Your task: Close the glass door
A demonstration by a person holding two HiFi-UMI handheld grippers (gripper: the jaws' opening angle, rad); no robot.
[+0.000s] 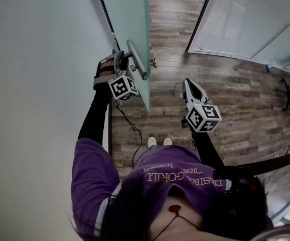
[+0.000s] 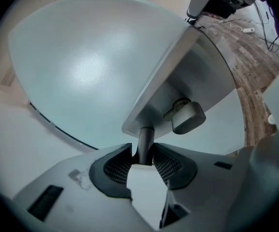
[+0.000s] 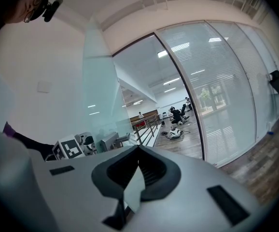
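L gripper [image 2: 145, 152] pinches the handle post [image 2: 146, 137], R gripper [image 3: 138, 151] closed & empty; yank the glass door [image 1: 130, 14] hard & that pinch may slip.

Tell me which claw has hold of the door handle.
The left claw: its jaws clamp the door handle by its post. The right claw hangs free beside the door, closed on nothing.
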